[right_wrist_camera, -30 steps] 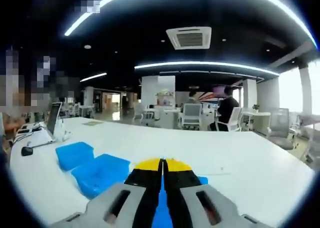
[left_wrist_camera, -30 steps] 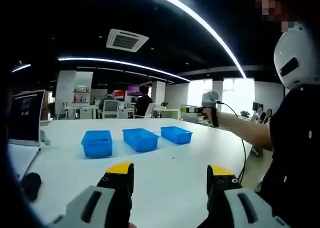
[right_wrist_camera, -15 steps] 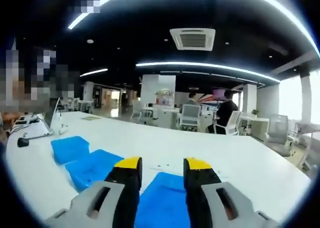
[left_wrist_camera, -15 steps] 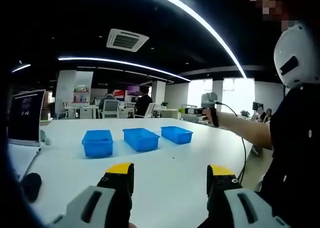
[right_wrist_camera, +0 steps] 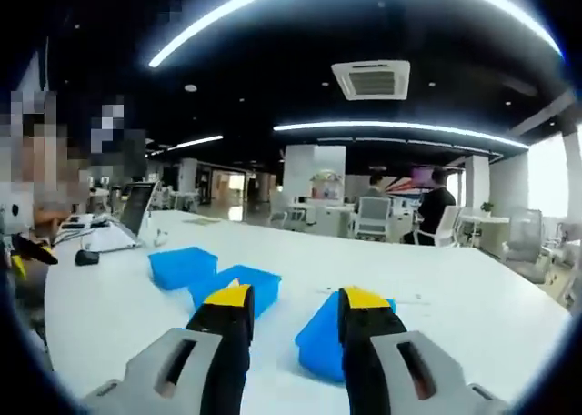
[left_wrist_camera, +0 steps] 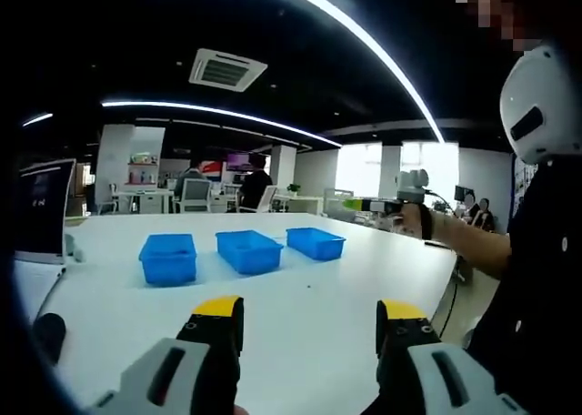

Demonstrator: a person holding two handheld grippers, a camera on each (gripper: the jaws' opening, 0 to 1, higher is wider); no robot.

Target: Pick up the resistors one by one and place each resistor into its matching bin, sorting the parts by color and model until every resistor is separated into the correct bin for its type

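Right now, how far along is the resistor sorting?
Three blue bins stand in a row on the white table; their contents are too small to tell. Nothing is in hand: the left gripper and right gripper are open and empty. A tiny speck near the bins may remain.

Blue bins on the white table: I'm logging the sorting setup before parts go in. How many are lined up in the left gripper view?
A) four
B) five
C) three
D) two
C: three blue bins sit in a row on the white table, the left bin, the middle bin and the right bin.
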